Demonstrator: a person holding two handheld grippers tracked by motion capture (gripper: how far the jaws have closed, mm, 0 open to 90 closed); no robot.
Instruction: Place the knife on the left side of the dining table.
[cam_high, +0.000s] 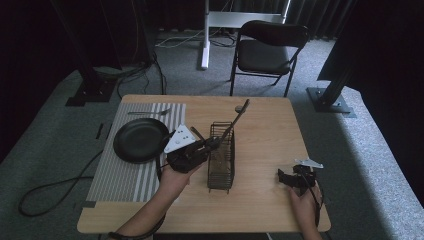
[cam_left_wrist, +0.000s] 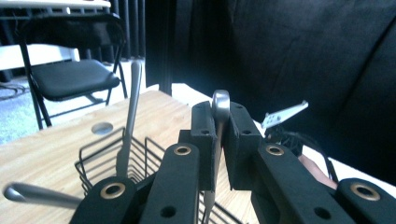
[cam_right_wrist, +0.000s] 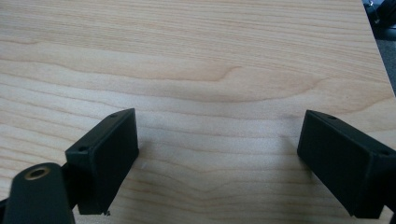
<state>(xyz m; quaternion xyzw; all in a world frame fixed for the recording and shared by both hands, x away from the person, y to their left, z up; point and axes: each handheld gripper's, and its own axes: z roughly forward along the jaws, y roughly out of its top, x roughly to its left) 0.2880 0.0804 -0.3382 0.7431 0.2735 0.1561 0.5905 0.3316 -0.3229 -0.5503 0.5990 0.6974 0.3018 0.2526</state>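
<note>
A black wire basket (cam_high: 221, 175) stands in the middle of the wooden table (cam_high: 265, 130). A long metal utensil (cam_high: 239, 115) leans out of its far end, and it rises from the basket (cam_left_wrist: 93, 156) as a utensil (cam_left_wrist: 133, 102) in the left gripper view. My left gripper (cam_high: 212, 144) is at the basket's left rim, and this left gripper (cam_left_wrist: 219, 128) is shut on a slim metal utensil handle (cam_left_wrist: 220, 100) whose rounded end sticks up past the pads. My right gripper (cam_high: 282, 176) rests near the table's front right. That right gripper (cam_right_wrist: 217, 158) is open wide over bare wood.
A striped placemat (cam_high: 125, 175) on the left carries a black plate (cam_high: 140, 140) and a piece of cutlery (cam_high: 150, 113) at its far edge. Another metal handle (cam_left_wrist: 37, 195) pokes in at lower left. A small round disc (cam_high: 238, 108) lies beyond the basket. A black chair (cam_high: 270, 50) stands behind the table.
</note>
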